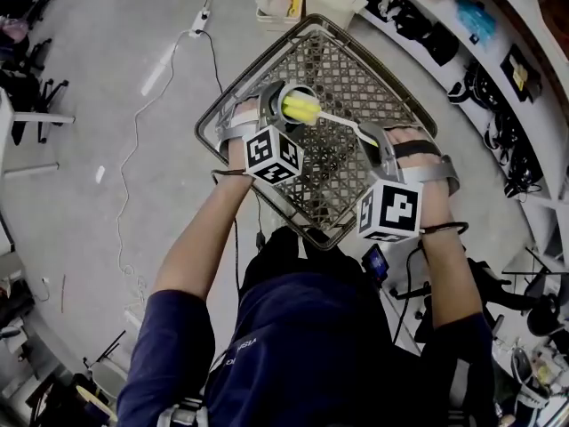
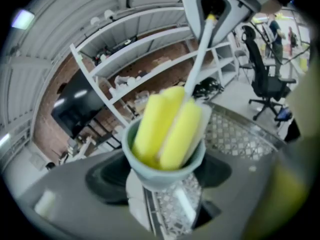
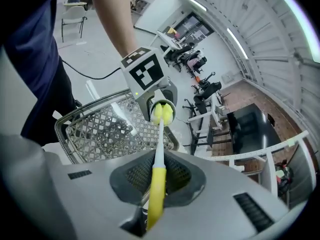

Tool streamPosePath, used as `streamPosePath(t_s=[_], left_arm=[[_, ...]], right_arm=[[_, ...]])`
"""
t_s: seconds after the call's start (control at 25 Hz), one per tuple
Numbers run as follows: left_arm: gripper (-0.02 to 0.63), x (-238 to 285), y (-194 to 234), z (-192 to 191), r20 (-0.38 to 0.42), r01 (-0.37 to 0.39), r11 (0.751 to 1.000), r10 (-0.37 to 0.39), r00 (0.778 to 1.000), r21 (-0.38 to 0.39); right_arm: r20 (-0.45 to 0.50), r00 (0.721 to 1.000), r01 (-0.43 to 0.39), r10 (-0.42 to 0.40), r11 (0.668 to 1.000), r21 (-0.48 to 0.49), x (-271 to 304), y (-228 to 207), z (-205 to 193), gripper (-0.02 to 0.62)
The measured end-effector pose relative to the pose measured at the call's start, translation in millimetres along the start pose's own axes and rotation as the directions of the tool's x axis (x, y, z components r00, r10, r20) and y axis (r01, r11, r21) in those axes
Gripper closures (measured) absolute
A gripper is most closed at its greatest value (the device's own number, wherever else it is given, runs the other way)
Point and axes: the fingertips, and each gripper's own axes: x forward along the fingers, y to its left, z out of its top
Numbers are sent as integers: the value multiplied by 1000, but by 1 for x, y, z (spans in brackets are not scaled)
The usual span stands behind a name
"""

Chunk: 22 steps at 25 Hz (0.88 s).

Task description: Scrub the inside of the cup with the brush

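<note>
Yellow sponge-headed brush [image 3: 156, 194] with a white neck, clamped by its handle in the right gripper's [image 1: 372, 145] jaws! Its head is sunk in the pale green plastic cup [image 2: 165, 170]. The left gripper's [image 1: 286, 107] jaws grip that cup over the ten o'clock side of the grey wire mesh basket [image 1: 222, 105].

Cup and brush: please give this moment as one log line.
left tool: holds cup; right tool: holds brush; brush head: in cup; below: basket

Probably a lab or workshop, cluttered white shelves [image 2: 150, 54], office chair [image 2: 265, 84], floor power strip [image 1: 201, 20]
</note>
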Motion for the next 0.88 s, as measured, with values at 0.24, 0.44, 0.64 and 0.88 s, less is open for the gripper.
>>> streamPosePath(t_s=[0.24,0.44,0.64,0.88], left_arm=[[230,-2,1,5,-17,12,998,-11,1000,55],[230,2,-10,4,-49,57,995,-53,997,79],[230,1,-18,9,-35,92,991,-89,995,100],[230,3,-18,8,-48,90,989,-85,995,118]], right_arm=[[-37,999,-27,28,999,47,3,3,-11,565],[-25,999,-29,29,1000,-1,-5,6,3,565],[-44,997,-68,70,996,56,2,6,-15,565],[-41,995,-86,88,995,40,-2,16,-9,565]])
